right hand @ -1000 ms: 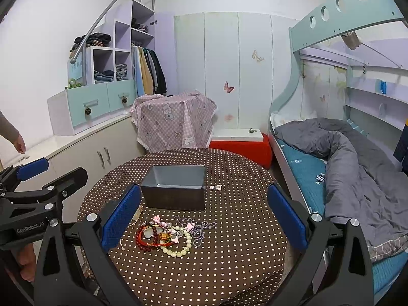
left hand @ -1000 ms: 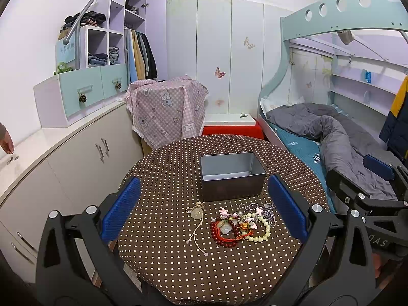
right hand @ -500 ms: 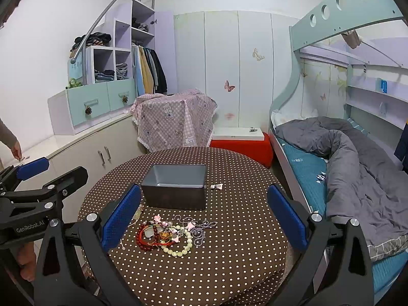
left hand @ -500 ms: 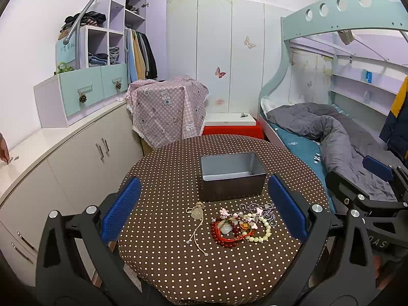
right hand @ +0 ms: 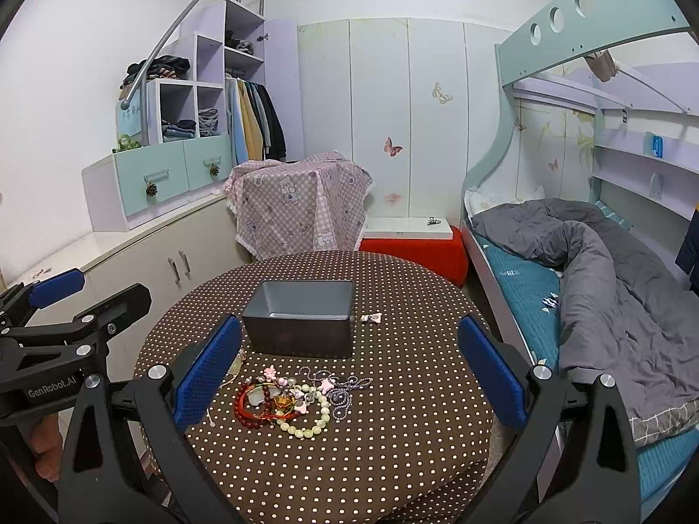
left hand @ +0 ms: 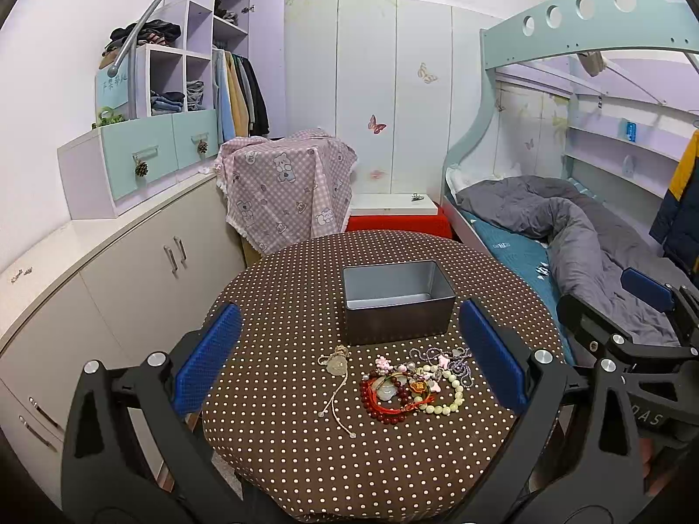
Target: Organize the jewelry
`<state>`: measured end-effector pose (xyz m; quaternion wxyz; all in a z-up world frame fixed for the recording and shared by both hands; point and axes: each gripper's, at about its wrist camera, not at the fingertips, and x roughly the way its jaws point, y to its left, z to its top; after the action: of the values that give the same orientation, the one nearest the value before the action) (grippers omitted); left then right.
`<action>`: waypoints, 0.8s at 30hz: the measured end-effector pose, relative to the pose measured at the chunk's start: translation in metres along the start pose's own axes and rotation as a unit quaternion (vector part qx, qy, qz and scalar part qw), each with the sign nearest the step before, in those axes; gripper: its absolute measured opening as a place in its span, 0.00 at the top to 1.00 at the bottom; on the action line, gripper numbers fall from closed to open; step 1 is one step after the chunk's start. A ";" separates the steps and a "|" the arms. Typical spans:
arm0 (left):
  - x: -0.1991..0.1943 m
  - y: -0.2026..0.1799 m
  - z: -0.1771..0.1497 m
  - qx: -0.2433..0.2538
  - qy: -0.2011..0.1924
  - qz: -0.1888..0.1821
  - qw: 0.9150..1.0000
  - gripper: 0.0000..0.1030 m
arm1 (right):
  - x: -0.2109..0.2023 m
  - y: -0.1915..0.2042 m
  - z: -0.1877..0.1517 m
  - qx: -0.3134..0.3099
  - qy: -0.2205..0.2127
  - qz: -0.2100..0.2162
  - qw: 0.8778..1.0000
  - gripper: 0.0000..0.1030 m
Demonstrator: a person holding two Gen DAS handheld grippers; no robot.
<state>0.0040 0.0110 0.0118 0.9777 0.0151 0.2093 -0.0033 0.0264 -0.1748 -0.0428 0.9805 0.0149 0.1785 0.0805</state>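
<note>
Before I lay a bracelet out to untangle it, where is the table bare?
The brown polka-dot tablecloth is bare right of the tangled bead-bracelet pile, and along the near edge. It is crowded between that pile and the grey rectangular metal tin.

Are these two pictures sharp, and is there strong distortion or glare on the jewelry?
Left wrist view: sharp, even room light, no glare on the jewelry pile; fisheye bends the bed frame. Right wrist view: equally sharp, soft shadows by the gray box; corners vignette black.

Round polka-dot table (left hand: 279, 436): grey box (left hand: 395, 301), jewelry pile (left hand: 415, 386), corded pendant (left hand: 336, 364).
</note>
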 end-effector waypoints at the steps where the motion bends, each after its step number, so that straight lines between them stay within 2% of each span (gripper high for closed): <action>1: 0.000 0.002 0.002 0.000 0.000 0.000 1.000 0.06 | 0.000 0.000 0.000 0.000 0.000 0.000 1.000 0.08; 22: 0.002 0.006 0.001 0.000 0.001 0.000 1.000 0.06 | 0.000 0.002 -0.004 0.001 0.004 0.001 1.000 0.08; 24: 0.007 -0.005 -0.009 0.000 0.001 0.000 1.000 0.06 | 0.000 0.002 -0.005 0.001 0.007 0.002 1.000 0.08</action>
<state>0.0071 0.0061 0.0008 0.9776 0.0155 0.2099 -0.0029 0.0245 -0.1723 -0.0477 0.9791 0.0156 0.1851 0.0824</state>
